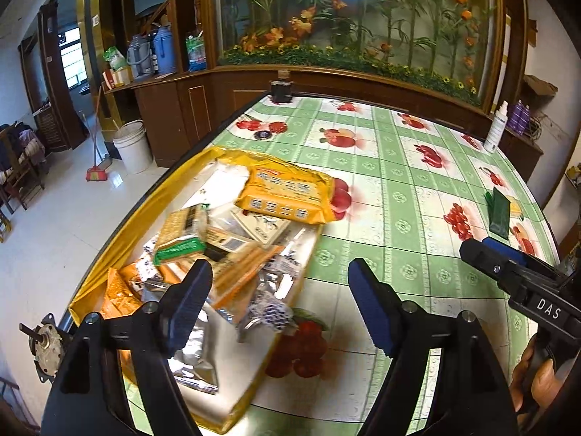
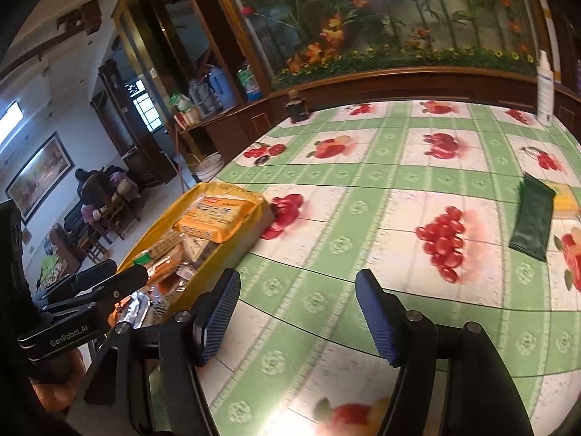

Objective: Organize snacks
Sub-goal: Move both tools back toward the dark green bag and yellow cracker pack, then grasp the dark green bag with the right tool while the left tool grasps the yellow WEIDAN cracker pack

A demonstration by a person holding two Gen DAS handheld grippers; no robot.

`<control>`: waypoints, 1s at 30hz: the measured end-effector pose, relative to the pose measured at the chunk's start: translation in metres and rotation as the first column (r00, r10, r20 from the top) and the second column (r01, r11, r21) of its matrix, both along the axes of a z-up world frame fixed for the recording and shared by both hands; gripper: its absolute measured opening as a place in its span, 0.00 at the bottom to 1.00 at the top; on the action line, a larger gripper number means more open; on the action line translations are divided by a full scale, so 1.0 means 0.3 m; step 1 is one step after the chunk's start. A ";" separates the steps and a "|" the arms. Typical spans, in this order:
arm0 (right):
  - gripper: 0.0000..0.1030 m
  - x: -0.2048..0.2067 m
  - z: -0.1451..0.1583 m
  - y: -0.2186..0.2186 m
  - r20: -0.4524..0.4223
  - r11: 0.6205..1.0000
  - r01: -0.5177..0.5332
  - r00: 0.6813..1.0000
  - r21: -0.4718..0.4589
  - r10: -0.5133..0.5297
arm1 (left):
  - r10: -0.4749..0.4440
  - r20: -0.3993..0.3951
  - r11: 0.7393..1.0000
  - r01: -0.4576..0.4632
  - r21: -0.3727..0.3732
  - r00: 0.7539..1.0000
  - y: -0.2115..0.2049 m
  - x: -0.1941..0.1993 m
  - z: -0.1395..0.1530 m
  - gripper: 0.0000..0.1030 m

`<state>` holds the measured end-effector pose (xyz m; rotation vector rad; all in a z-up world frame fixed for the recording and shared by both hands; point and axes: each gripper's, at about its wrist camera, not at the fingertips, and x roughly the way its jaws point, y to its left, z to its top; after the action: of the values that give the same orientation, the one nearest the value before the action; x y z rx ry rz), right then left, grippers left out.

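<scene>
A yellow tray [image 1: 90,283] at the table's left edge holds several snack packets, with a large orange biscuit pack [image 1: 285,196] on top at its far end. The tray [image 2: 254,214] and pack [image 2: 214,214] also show in the right wrist view. A dark green packet [image 1: 499,212] lies on the tablecloth at the right, beside a yellow packet [image 2: 564,196]; the green one also shows in the right wrist view [image 2: 532,218]. My left gripper [image 1: 277,287] is open and empty above the tray's near end. My right gripper [image 2: 297,301] is open and empty over bare tablecloth; it appears in the left view [image 1: 483,250].
A white spray bottle [image 1: 495,127] stands at the table's far right edge. A dark jar [image 1: 281,89] stands at the far edge. A wooden cabinet with a flower display runs behind the table. A white bucket [image 1: 132,145] and broom stand on the floor to the left.
</scene>
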<state>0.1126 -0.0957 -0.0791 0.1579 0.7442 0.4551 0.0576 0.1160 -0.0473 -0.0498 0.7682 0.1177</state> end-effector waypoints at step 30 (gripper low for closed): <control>0.74 0.339 -0.127 -0.552 -0.089 0.887 0.417 0.894 -0.196 -0.440 | -0.255 -0.152 0.963 0.265 0.045 0.955 -0.477 0.163 -0.109 0.75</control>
<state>0.2143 -0.2613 -0.1172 0.1859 0.8471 -0.0462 0.1065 -0.0271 -0.0799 0.1230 0.9093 -0.1058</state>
